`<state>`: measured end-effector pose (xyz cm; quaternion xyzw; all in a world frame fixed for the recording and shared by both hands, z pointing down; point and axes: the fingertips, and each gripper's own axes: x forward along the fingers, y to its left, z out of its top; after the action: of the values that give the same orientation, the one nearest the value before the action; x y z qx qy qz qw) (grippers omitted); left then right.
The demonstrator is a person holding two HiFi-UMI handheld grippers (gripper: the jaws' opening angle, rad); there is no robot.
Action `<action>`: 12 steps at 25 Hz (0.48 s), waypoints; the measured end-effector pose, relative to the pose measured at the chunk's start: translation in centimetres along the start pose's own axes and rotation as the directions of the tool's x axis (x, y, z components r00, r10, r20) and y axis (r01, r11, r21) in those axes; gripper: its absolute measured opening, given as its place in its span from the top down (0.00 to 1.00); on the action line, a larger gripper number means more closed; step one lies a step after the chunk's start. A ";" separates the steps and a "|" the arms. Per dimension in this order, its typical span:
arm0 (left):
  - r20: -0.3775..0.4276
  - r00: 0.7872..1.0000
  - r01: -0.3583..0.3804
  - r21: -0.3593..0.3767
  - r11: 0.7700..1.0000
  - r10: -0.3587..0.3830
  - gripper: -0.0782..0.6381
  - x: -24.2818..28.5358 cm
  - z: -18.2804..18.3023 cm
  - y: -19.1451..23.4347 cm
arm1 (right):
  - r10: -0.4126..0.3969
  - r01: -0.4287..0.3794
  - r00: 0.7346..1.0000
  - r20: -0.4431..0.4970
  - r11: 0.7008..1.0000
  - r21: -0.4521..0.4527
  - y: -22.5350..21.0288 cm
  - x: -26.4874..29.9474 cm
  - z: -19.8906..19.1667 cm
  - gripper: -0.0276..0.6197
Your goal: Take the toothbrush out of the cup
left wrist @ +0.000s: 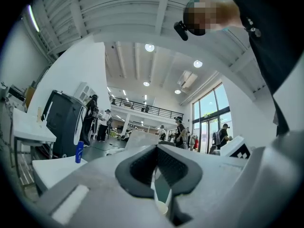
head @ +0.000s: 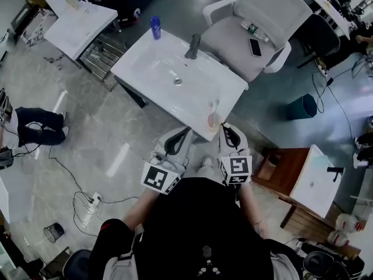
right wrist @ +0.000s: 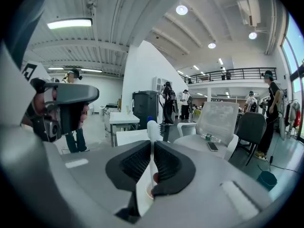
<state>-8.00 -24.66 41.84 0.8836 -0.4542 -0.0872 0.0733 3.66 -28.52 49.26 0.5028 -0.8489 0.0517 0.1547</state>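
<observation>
Left hand-held gripper (left wrist: 156,151) closed, empty; right hand-held gripper (right wrist: 152,146) clamps one toothbrush (right wrist: 152,129) in one cup (head: 214,119); white desk (head: 151,69), grey floor (head: 105,133).

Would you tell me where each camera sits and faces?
Head view: head-mounted, steeply down at the white rectangular sink; black top, left gripper, right gripper show.
Left gripper view: rides that gripper, facing forward past the sink; own dark jaws show.
Right gripper view: likewise; white toothbrush shows in line with its jaws.
Head and left gripper views share the slim blue bottle.
</observation>
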 end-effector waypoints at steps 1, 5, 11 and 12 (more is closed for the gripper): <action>0.001 1.000 0.016 0.004 1.000 -0.016 0.89 0.2 0.1 -0.3 | -0.011 0.010 1.000 0.009 1.000 0.005 -0.1 -0.3 0.2 0.92; 0.012 0.997 0.073 0.013 0.997 -0.073 0.89 0.9 0.3 -1.5 | -0.045 0.044 0.998 0.042 0.998 0.042 -0.5 -1.8 1.0 0.92; 0.011 0.994 0.109 0.026 0.994 -0.109 0.89 1.4 0.6 -1.9 | -0.075 0.065 0.992 0.097 0.993 0.101 -0.6 -3.3 3.0 0.92; 0.011 0.994 0.112 0.030 0.993 -0.112 0.89 1.5 0.6 -2.0 | -0.079 0.067 0.991 0.106 0.991 0.112 -0.6 -3.5 3.3 0.92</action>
<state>-5.72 -24.77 40.70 0.9081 -0.4056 -0.0901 0.0523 5.08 -26.66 44.98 0.5432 -0.8331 0.0639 0.0820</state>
